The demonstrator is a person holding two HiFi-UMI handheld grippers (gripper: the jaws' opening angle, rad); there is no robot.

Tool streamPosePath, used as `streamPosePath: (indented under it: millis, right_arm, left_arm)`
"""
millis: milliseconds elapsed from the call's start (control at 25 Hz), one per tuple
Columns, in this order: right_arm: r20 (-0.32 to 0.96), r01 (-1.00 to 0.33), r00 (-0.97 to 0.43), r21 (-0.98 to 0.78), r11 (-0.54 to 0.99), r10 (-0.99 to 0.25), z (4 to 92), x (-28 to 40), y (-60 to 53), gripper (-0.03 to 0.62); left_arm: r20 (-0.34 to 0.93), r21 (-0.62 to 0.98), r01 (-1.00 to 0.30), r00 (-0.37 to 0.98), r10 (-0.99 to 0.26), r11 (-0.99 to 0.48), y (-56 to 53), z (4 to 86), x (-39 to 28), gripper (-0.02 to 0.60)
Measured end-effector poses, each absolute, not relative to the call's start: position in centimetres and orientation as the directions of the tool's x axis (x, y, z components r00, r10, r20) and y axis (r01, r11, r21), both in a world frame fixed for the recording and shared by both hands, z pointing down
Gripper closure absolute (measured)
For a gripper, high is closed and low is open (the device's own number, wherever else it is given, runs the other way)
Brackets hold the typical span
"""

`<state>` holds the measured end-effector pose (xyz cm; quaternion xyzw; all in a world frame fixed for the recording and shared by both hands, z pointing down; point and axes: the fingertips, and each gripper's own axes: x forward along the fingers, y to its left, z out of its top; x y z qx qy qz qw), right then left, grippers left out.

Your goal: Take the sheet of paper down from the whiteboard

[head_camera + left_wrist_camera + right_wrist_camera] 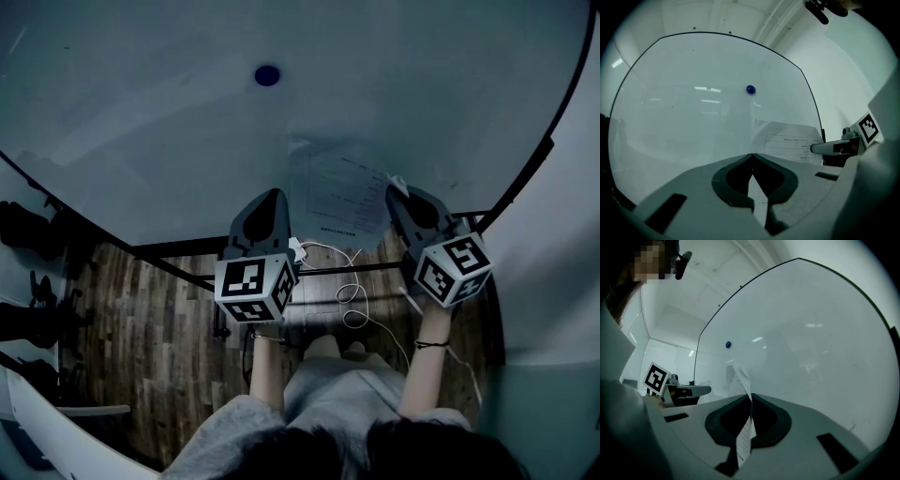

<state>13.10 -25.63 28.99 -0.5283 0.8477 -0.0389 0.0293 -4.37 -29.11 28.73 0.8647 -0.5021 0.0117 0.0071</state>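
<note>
the sheet of paper (342, 197) lay low on the whiteboard (169, 122), just above its bottom edge and right of its middle, with its printed lines running along that edge. its left margin sat in the left tongs (271, 199), which were shut on it. its right margin sat in the right tongs (401, 195), likewise clamped on it, with the paper passing edge-on through their closed tips. so the sheet spanned the gap between the two tongs, both pointing at the board, neither nearer than the other. a blue magnet (267, 75) sat well above the sheet, apart from it, so nothing seemed to pin the paper. the coming move probably called for drawing both tongs back off the board together, keeping their spacing so the sheet neither tore nor sagged.
</note>
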Motion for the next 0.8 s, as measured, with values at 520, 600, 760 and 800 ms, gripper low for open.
streamPosePath:
  millis: [520, 600, 760, 800]
  right_arm:
    - [-0.012, -0.888, -0.454, -0.085, 0.453, -0.891, 29.5, 12.2, -23.7, 0.593]
    - [-0.013, -0.887, -0.454, -0.084, 0.454, -0.891, 28.8, 12.6, -23.8, 0.593]
    - [-0.01, -0.886, -0.457, -0.075, 0.457, -0.889, 26.3, 12.8, -23.5, 0.594]
    - [-0.009, -0.886, -0.458, -0.073, 0.458, -0.889, 25.8, 12.7, -23.4, 0.594]
  left_arm:
    - [0.05, 0.021, -0.864, 0.503, -0.863, -0.502, -27.5, 30.4, -4.8, 0.575]
    - [0.051, 0.024, -0.865, 0.501, -0.864, -0.501, -27.6, 29.8, -4.5, 0.575]
    - [0.05, 0.031, -0.867, 0.499, -0.865, -0.498, -27.4, 27.5, -4.3, 0.575]
    - [0.05, 0.032, -0.867, 0.498, -0.866, -0.497, -27.3, 27.2, -4.4, 0.575]
